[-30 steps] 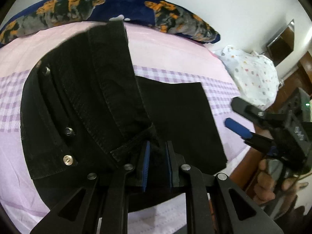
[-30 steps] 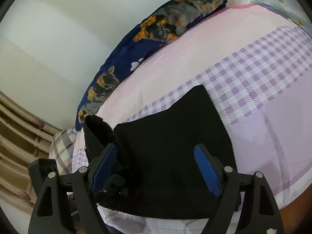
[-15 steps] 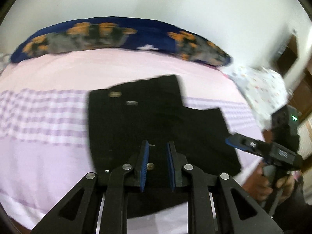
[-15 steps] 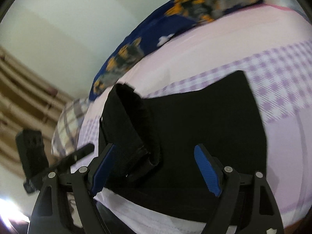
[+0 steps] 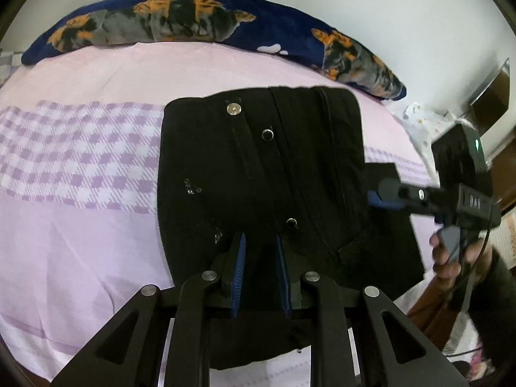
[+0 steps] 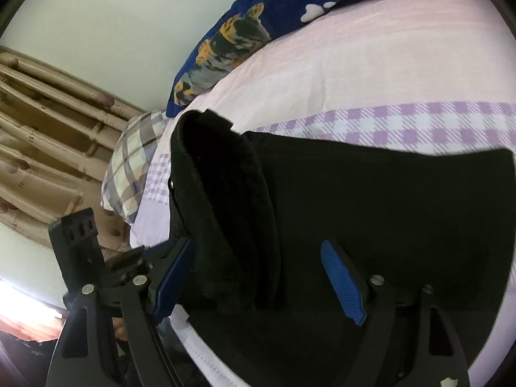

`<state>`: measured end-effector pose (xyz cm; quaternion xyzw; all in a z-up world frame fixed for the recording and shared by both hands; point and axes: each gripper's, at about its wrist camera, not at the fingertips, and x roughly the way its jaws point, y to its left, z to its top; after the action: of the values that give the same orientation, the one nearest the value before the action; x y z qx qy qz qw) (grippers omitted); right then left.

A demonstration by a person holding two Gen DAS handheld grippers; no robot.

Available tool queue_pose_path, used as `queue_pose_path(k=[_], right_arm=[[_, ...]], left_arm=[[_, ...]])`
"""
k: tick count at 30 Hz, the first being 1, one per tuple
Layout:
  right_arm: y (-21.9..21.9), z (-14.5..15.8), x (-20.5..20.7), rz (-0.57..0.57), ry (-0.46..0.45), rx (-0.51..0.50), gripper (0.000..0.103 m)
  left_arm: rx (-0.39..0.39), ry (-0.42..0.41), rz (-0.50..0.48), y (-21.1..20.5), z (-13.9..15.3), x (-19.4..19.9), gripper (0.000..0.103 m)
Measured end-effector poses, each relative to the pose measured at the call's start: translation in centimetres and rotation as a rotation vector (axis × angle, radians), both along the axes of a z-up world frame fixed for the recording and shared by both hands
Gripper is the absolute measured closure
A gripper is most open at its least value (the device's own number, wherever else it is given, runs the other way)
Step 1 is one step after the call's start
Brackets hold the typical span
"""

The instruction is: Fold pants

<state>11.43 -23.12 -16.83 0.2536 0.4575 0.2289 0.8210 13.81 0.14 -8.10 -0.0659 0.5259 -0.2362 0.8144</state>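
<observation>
Black pants point(image 5: 258, 161) lie folded on the bed, the waist part with its metal buttons laid flat over the folded legs. My left gripper point(image 5: 261, 258) is at their near edge, its blue pads close together with black cloth between them. A hand holds my right gripper point(image 5: 387, 193) at the right edge of the waist part. In the right wrist view the right gripper point(image 6: 258, 277) stands open and wide. The thick rolled side of the pants point(image 6: 225, 225) runs between its fingers, close to the left pad and clear of the right one.
A long blue pillow point(image 5: 193, 25) with an orange and grey print lies along the far side of the pink and purple checked sheet point(image 5: 80, 161). A plaid pillow point(image 6: 135, 161) and beige curtains point(image 6: 48, 129) are at the left. A white dotted cloth point(image 5: 419, 122) is at the right.
The waist part, held up a second ago, has come down flat over the folded legs. The right gripper has moved in to the pants' side edge, still open.
</observation>
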Motion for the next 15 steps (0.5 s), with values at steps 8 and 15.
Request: queue_pose_path(k=[8, 15], right_arm=[[0.9, -0.7, 3.4, 0.091, -0.037, 0.033, 0.026], [2.7, -1.9, 4.9, 0.181, 0.004, 0.101, 0.055]], left_arm=[[-0.023, 0.021, 0.007, 0.4, -0.4, 0.2, 0.083], [-0.048, 0.025, 0.016, 0.8, -0.7, 0.3, 0.083]])
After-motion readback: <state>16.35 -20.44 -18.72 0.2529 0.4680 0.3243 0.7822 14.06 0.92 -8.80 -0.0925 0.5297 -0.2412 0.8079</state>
